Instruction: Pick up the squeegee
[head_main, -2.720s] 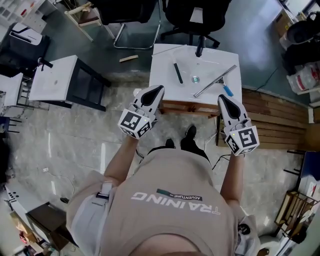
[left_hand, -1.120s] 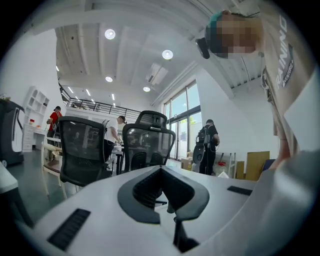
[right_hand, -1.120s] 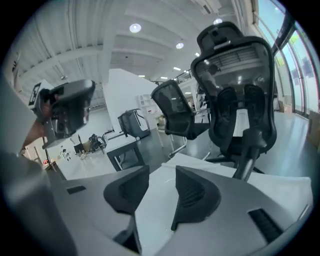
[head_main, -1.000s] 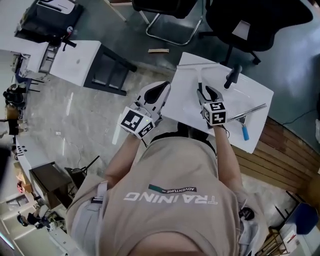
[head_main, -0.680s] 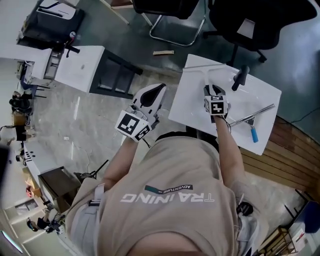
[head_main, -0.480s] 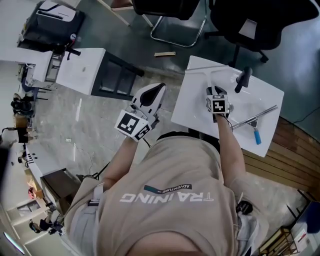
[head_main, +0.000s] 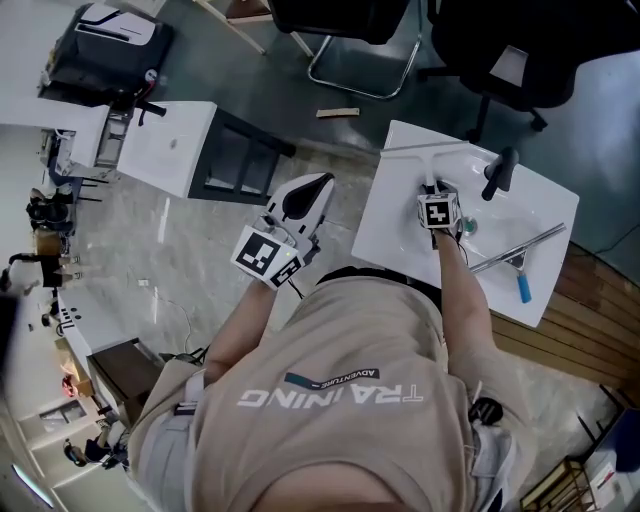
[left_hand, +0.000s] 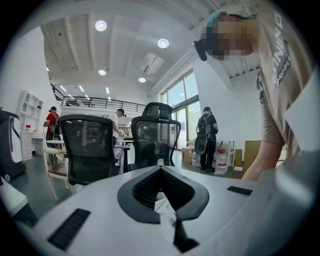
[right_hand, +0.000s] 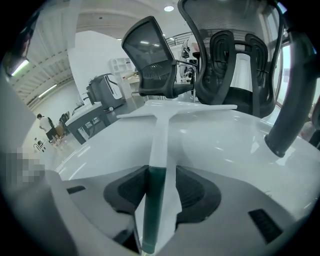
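A white T-shaped squeegee (head_main: 429, 165) lies on the white table (head_main: 395, 235), blade at the far edge, handle pointing toward me. My right gripper (head_main: 437, 190) is low over the table, open, with its jaws on either side of the handle. In the right gripper view the handle (right_hand: 159, 145) runs between the pads, its dark green end nearest the camera, and a gap shows on the right side. My left gripper (head_main: 320, 182) hangs shut in the air left of the table, holding nothing. Its view (left_hand: 160, 169) looks at office chairs.
A metal squeegee with a blue handle (head_main: 520, 258) lies at the table's right. A black curved handle (head_main: 498, 172) and a small disc (head_main: 468, 227) sit beside my right gripper. Office chairs (head_main: 350, 20) stand beyond the table, and a second white table (head_main: 165, 145) is at the left.
My right gripper has moved forward over the table and now straddles the white squeegee's handle. The left gripper stays raised at the left. The head view has shifted.
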